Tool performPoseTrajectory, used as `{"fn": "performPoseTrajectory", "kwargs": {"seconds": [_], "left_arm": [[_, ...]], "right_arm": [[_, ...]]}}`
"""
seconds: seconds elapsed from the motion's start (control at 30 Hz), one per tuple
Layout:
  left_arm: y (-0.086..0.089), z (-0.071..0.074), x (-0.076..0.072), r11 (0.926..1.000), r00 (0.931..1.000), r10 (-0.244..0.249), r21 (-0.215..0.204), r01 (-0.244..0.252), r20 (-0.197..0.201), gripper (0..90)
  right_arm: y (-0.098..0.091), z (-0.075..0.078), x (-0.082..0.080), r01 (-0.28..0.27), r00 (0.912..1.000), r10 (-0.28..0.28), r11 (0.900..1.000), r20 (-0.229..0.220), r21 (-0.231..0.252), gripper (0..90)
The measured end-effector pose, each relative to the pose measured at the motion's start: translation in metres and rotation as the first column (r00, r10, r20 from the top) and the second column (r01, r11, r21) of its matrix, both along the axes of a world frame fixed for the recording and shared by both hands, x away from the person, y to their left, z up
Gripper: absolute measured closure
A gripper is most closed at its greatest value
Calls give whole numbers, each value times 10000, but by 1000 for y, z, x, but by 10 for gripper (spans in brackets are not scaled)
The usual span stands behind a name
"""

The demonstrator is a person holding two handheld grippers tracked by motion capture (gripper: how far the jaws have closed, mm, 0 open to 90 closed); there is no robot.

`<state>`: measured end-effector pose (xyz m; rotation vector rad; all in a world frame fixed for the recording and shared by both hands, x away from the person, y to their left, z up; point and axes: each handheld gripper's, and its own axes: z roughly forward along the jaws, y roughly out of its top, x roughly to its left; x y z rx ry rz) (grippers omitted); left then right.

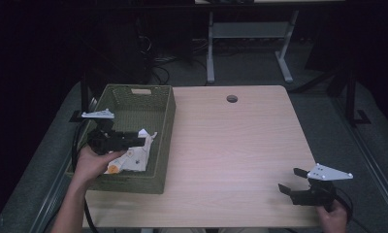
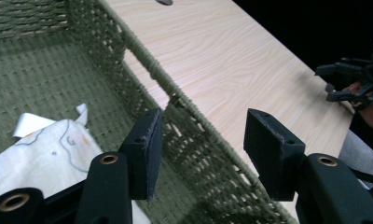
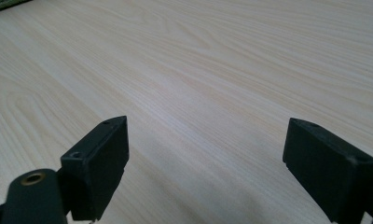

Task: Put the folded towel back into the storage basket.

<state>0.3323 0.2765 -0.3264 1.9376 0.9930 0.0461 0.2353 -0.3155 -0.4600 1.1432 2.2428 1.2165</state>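
wooden table (image 1: pixel 231 141) | green basket (image 1: pixel 165 121): white cloth (image 1: pixel 134 158) inside | left hand-held gripper (image 2: pixel 201 140) apart, empty

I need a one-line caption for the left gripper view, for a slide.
Open left gripper above the green woven basket, a white cloth lying inside.

Left gripper (image 1: pixel 142 137) was held level, jaws apart with nothing gripped; right gripper (image 1: pixel 292 180), well apart from it, stood wide open.

Blk claw (image 1: pixel 296 181) w/ grey triangular plate, trailing cable.
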Motion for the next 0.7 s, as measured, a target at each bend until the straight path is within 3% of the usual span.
{"fn": "performPoseTrajectory", "kwargs": {"seconds": [0.3,0.7], "left_arm": [[-17,3,-1,9998,9998,-188,42,188,110,466],[-56,4,3,9953,9952,-961,-71,963,206,460]], "right_arm": [[-2,0,-1,-2,10000,2,10000,35,60,137],[-11,1,-2,125,9998,-128,9997,140,218,137]]}}
